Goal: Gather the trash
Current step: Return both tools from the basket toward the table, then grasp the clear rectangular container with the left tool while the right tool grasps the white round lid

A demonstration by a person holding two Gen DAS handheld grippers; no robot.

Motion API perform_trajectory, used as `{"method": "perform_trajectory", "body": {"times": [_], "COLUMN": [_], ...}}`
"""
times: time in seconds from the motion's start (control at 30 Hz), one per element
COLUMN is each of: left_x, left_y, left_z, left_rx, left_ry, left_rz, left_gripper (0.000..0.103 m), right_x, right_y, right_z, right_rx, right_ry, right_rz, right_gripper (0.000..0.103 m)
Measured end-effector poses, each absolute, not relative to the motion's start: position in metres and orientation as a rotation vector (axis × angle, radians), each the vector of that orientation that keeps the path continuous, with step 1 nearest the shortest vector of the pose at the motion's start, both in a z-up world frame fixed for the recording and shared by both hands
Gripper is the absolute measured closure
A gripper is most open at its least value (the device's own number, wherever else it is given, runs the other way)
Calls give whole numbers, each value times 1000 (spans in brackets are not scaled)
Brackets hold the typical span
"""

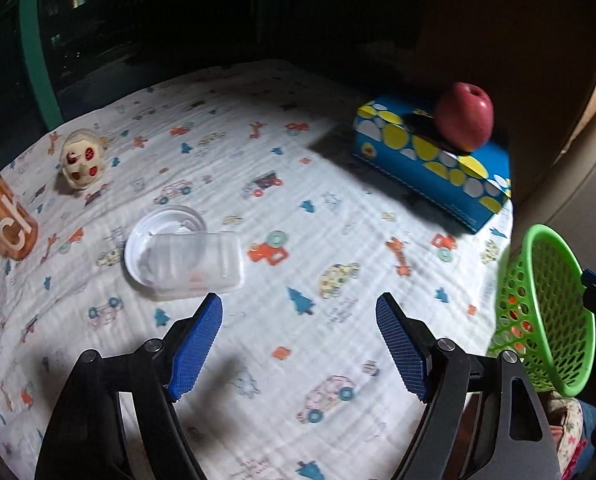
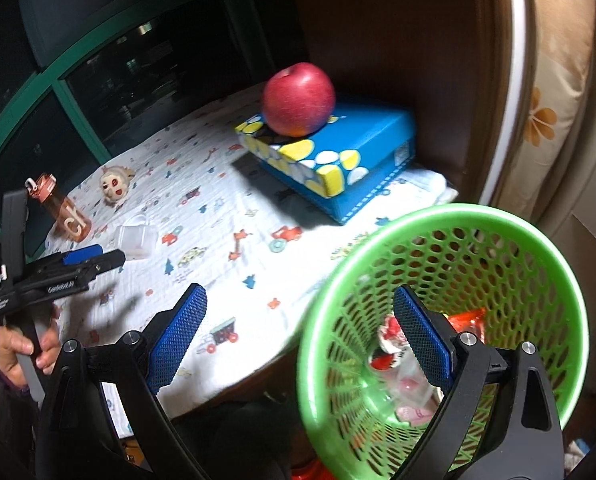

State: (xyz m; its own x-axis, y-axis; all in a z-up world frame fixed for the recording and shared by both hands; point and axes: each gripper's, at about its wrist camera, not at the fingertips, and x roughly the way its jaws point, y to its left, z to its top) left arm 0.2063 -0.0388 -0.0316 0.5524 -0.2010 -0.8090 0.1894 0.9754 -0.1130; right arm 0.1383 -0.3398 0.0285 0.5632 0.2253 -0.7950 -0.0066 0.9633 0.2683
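Blue ribbed pads of the left tool (image 1: pixel 298 312) stood wide apart, holding nothing, above the printed quilted cloth (image 1: pixel 337 208) on the desk. A clear plastic container (image 1: pixel 196 262), lying on a round clear lid, rested just ahead of its left pad. The right tool (image 2: pixel 299 304) also stood apart, straddling the near rim of a green perforated basket (image 2: pixel 537 240); whether it touched the rim could not be told. Inside the basket lay red and clear wrappers (image 2: pixel 393 344).
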Motion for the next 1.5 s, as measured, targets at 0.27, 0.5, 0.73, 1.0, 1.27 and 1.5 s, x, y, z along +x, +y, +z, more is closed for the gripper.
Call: {"method": "perform_trajectory", "body": {"times": [0.27, 0.5, 0.73, 1.0, 1.27, 1.5], "left_x": [231, 250, 260, 272, 282, 284], "left_y": [12, 32, 23, 4, -1, -5], "left_z": [-47, -71, -80, -92, -106, -108], "left_rx": [88, 51, -31, 21, 63, 103], "left_ry": [958, 1023, 1030, 1023, 1028, 1002], "left_rz": [-222, -249, -207, -98, -11, 9], "left_gripper": [27, 23, 9, 9, 9, 22], "right_x": [157, 172, 185, 190, 195, 198], "right_y": [-305, -285, -270, -267, -262, -257], "right_z": [26, 18, 9, 0, -7, -11], "right_rx": [216, 215, 211, 219, 219, 219], "right_ry": [986, 1009, 1030, 1050, 1061, 1070], "right_rz": [196, 219, 242, 251, 266, 276], "right_gripper": [10, 10, 10, 10, 10, 10]}}
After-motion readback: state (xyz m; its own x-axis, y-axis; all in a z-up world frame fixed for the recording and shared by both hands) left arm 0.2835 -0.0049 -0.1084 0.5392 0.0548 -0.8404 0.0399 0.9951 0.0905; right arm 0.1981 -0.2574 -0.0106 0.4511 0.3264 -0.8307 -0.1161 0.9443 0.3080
